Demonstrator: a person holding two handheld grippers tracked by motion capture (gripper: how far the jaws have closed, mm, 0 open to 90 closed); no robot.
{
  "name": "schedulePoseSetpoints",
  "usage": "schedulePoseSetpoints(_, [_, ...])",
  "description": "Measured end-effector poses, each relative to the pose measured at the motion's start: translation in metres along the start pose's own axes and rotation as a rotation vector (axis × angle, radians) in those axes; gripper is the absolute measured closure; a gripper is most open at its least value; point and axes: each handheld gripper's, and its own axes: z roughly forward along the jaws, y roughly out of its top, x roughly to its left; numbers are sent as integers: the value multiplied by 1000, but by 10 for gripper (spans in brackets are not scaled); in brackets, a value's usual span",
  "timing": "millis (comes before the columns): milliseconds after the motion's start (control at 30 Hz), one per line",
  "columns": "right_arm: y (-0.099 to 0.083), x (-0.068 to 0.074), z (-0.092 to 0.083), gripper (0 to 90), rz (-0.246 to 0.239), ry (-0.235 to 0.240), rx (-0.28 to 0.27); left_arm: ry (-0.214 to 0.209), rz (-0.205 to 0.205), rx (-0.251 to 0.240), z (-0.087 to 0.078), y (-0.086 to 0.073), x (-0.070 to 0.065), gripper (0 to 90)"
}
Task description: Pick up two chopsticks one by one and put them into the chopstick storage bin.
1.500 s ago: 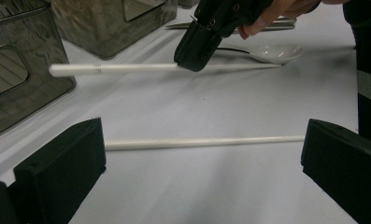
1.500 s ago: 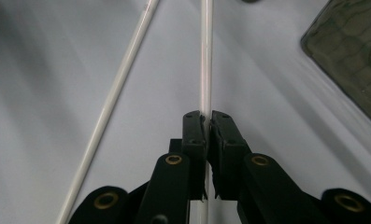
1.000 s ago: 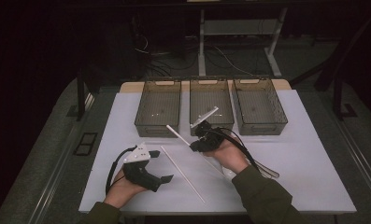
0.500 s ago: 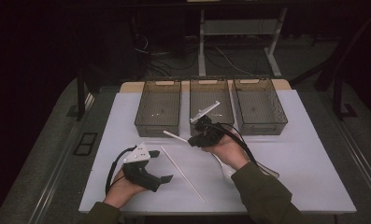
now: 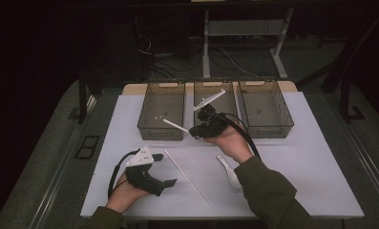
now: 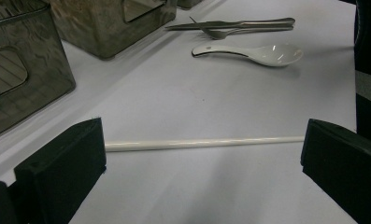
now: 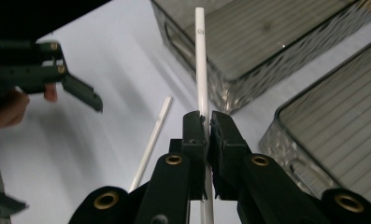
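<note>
My right gripper (image 5: 194, 131) is shut on a white chopstick (image 5: 176, 126) and holds it in the air in front of the left bin (image 5: 161, 110). In the right gripper view the chopstick (image 7: 201, 60) runs up from the closed jaws of the right gripper (image 7: 206, 122), with its far end over that bin (image 7: 262, 46). A second white chopstick (image 5: 187, 178) lies on the white mat. My left gripper (image 5: 166, 169) rests beside it, open. In the left gripper view the left gripper (image 6: 202, 154) has that chopstick (image 6: 204, 143) lying across the gap between its wide-apart jaws, untouched.
Three smoky plastic bins stand in a row at the back, with the middle bin (image 5: 215, 98) and right bin (image 5: 266, 107) beside the left one. A white spoon (image 5: 228, 170) lies near my right forearm. The spoon (image 6: 248, 52) and some metal cutlery (image 6: 230, 25) lie beyond the chopstick.
My right gripper has risen and moved toward the bins with the chopstick in it. The left gripper has stayed where it was.
</note>
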Motion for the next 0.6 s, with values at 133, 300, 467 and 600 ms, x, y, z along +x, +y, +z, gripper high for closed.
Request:
schedulePoseSetpoints(133, [13,-3,2,849,8,-12,-6,0,-7,-9,1,0,-1,0])
schedulePoseSetpoints(300, [38,-9,21,849,8,-65,10,-1,0,-10,0,1,-1,0])
schedulePoseSetpoints(467, [55,-16,43,848,31,-86,34,-4,-5,-22,0,1,-2,0])
schedulePoseSetpoints(600, [62,-21,56,848,51,-88,45,-6,-3,-23,0,1,-1,0])
